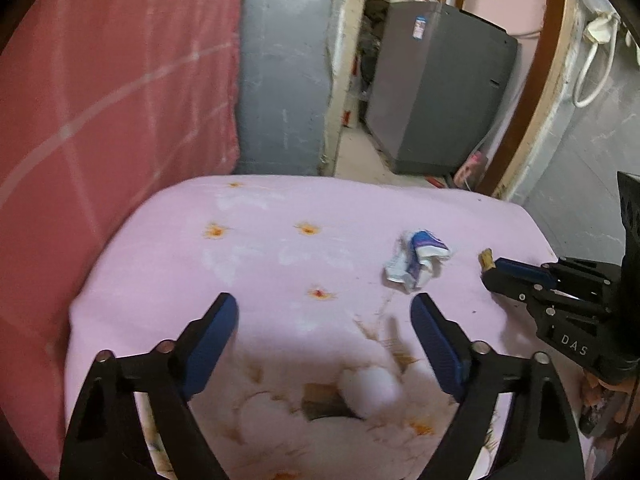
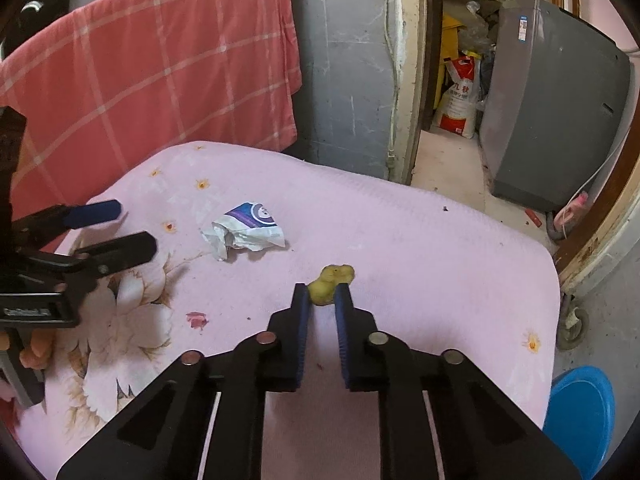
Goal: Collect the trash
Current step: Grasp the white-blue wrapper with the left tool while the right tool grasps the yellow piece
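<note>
At the far left hangs a red checked cloth (image 2: 160, 60), draped behind the bed. In front of it is the pink floral bedsheet (image 2: 400, 240), which covers the whole surface where the trash lies.

Over the left part of the sheet is the left gripper (image 1: 324, 320). Its two blue-padded fingers (image 1: 212, 340) are spread wide apart with nothing between them, above the large white flower print. In the right wrist view the same gripper (image 2: 116, 228) comes in from the left edge, also spread, near the wrapper but not touching it.

Next, toward the middle, a crumpled white and purple wrapper (image 2: 246, 230) lies on the sheet; in the left wrist view this wrapper (image 1: 418, 258) is ahead and to the right of the left fingers.

Further right, the right gripper (image 2: 322, 294) has its jaws brought close together on a small yellow-green scrap (image 2: 330, 280), which sits between the fingertips and touches both pads. I cannot tell if the scrap is lifted from the sheet.

Beyond the bed there is a doorway with a grey washing machine (image 2: 556, 100), and low at the right a blue bucket (image 2: 580, 420).
</note>
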Demonstrator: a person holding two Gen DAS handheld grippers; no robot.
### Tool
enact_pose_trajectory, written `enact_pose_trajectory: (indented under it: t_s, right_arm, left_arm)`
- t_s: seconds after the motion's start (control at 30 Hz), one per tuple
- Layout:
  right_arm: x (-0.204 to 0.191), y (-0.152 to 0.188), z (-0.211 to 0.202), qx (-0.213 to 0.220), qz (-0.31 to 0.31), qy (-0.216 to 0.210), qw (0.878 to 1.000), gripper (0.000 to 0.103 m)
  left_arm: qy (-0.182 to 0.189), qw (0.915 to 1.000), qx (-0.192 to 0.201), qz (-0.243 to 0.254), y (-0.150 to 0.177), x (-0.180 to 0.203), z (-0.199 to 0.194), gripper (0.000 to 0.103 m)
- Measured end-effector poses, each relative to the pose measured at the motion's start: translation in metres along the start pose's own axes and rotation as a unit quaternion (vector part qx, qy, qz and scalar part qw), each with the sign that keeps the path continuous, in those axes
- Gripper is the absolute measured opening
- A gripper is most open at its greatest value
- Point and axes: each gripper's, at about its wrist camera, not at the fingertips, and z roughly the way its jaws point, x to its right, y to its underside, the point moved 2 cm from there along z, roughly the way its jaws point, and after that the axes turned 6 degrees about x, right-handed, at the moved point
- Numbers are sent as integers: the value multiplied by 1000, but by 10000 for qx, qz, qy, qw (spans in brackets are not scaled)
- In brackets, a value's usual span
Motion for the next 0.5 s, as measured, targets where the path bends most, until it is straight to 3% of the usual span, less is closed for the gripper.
enact_pose_trajectory:
  t_s: [0.27, 0.5]
  right_arm:
    - [18, 2, -3, 31, 287, -52, 9996, 9]
    - [30, 4, -5, 88, 581, -168, 9981, 9]
  left_arm:
    - [251, 9989, -153, 357, -7, 26, 17, 70]
    - [377, 9976, -310, 496, -11, 44, 37, 47]
